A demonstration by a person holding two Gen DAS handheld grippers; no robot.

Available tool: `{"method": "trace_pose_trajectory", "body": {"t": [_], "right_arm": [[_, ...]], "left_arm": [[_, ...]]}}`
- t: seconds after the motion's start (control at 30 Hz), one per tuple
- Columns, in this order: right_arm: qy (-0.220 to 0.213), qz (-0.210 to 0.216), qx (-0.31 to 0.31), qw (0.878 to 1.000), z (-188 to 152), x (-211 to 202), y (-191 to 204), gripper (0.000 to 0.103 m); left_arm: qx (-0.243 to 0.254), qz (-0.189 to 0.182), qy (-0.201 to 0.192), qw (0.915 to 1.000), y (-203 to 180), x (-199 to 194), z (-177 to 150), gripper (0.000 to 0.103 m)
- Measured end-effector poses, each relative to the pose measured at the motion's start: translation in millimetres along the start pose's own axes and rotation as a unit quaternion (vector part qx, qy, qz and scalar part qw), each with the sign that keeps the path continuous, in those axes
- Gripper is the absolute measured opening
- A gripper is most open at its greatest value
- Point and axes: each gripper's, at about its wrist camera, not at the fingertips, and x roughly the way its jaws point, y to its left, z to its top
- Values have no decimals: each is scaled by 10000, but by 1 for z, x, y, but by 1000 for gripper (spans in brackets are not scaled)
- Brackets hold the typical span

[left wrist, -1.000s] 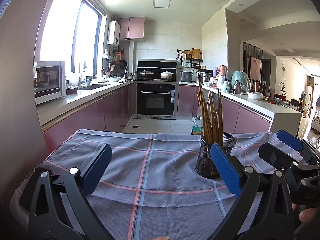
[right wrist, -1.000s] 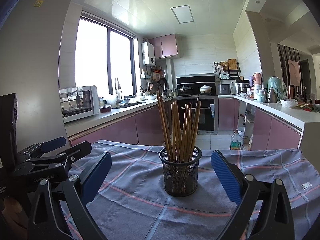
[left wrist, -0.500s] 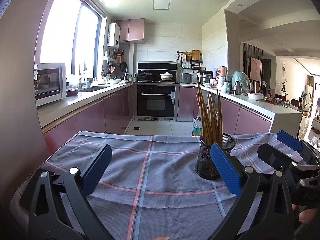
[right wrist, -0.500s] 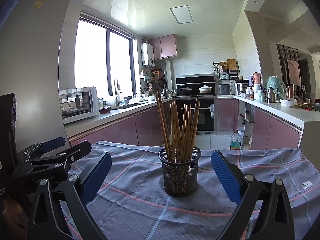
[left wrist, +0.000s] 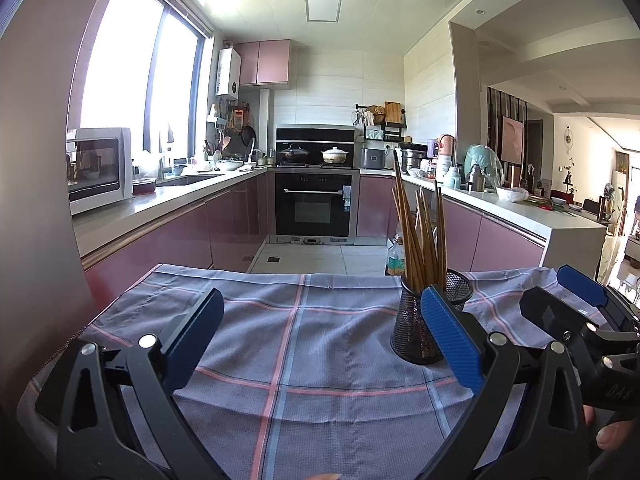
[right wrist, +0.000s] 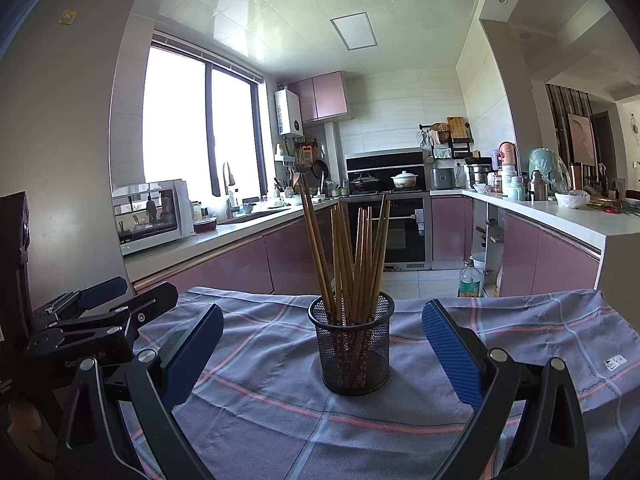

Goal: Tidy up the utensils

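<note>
A black mesh holder (right wrist: 352,350) stands upright on a grey plaid cloth (right wrist: 500,328), filled with several brown chopsticks (right wrist: 352,256). In the left wrist view the holder (left wrist: 416,328) sits right of centre, partly behind the right blue finger. My left gripper (left wrist: 322,340) is open and empty over the cloth (left wrist: 300,344). My right gripper (right wrist: 322,346) is open and empty, its fingers wide apart on either side of the holder, a little short of it. Each gripper shows at the edge of the other's view.
The cloth-covered table ends at its far edge, with the tiled kitchen floor (left wrist: 304,256) beyond. Pink cabinets with counters run left and right, an oven (left wrist: 314,208) at the back. A microwave (left wrist: 98,168) stands on the left counter. A plastic bottle (right wrist: 469,280) stands on the floor.
Both views have shifted very slightly; the holder and chopsticks stay in place and both grippers stay open.
</note>
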Motion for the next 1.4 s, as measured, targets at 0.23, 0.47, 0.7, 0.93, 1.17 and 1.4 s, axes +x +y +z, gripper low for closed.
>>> {"method": "trace_pose_trajectory", "body": {"t": [0.23,0.47,0.7,0.93,1.17,1.4], "right_arm": [[-28,-3,-46,10000,0,0,-1,96],[-53,-26,-76,10000,1,1,0,96],[-74,-41,-85,9999,1,1,-1,96],[-88,-52,-88,9999,2,2,-3,96],[-87,-51,-88,9999,2,2,-3,96],[-91,-52,-88,9999,2,2,-3,96]], "left_arm": [[26,107,-89,9999,-2,2,-2,97],[54,128,-155,9998,-4,1,-2,97],[54,130,-160,9998,-5,1,-1,97],[53,130,-149,9998,-5,1,-1,97],[52,130,-152,9998,-6,3,0,97],[59,132,-153,9998,-6,3,0,97]]}}
